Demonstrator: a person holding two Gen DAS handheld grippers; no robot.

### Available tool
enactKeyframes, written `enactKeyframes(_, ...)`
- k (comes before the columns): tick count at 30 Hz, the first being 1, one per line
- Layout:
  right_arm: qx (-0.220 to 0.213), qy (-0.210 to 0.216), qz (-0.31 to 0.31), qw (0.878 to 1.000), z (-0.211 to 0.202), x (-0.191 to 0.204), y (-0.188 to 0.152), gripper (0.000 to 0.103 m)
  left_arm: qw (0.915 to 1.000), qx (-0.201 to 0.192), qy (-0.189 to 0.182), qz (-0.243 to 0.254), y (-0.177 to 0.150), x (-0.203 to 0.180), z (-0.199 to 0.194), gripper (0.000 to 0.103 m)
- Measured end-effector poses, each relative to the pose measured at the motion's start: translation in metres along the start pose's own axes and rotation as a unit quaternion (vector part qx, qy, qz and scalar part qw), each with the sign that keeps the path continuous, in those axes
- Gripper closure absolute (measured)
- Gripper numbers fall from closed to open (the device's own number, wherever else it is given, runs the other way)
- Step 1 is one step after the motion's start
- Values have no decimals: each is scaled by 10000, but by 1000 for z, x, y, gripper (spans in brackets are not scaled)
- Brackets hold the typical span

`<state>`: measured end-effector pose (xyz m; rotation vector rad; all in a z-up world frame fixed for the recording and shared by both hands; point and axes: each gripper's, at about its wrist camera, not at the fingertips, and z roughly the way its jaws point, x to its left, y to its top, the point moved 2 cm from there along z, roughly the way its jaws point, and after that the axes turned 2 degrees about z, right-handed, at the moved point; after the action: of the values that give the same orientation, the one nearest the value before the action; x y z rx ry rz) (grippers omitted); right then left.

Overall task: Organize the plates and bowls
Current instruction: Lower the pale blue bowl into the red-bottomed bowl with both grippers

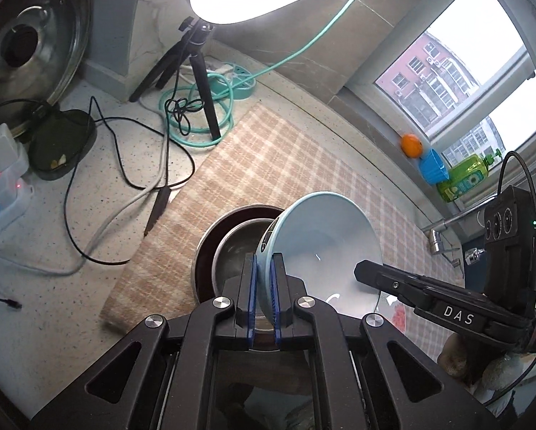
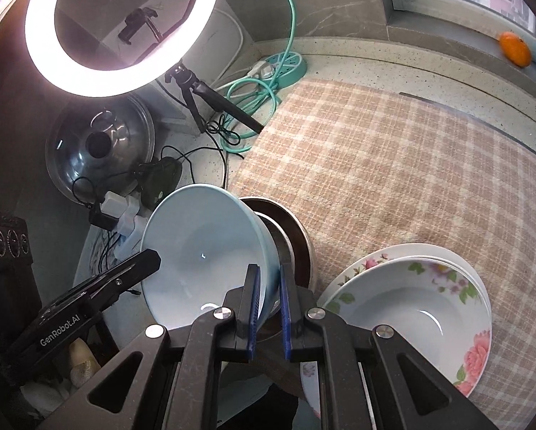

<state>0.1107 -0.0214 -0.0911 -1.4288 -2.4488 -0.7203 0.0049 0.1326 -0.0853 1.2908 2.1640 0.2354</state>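
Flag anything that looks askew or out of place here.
The light blue bowl hangs steeply tilted over the metal bowl, its rim pinched by the left gripper and right gripper. A knife lies among loose cables.

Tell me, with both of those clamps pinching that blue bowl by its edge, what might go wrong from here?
The light blue bowl hangs tilted, held only at its rim by the left gripper and right gripper; if either slips, it could drop. Right beside it sit the nested metal bowls, so a swing might knock them. The floral plates lie close to the right gripper and could be clipped.
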Motion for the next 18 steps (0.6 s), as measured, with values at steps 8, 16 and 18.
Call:
enactKeyframes(8, 225, -37, 84, 9997, 23, -1, 2, 93, 9994, 243, -10, -228, -3, 19, 15, 98)
enactKeyframes(16, 398, -109, 131, 9991, 41, -6, 4, 93, 9988, 391, 15, -293, -6, 25, 25, 97)
enactKeyframes(18, 457, -123, 152, 9988, 45, -9, 3, 93, 9986, 432, 18, -302, -7, 26, 28, 97)
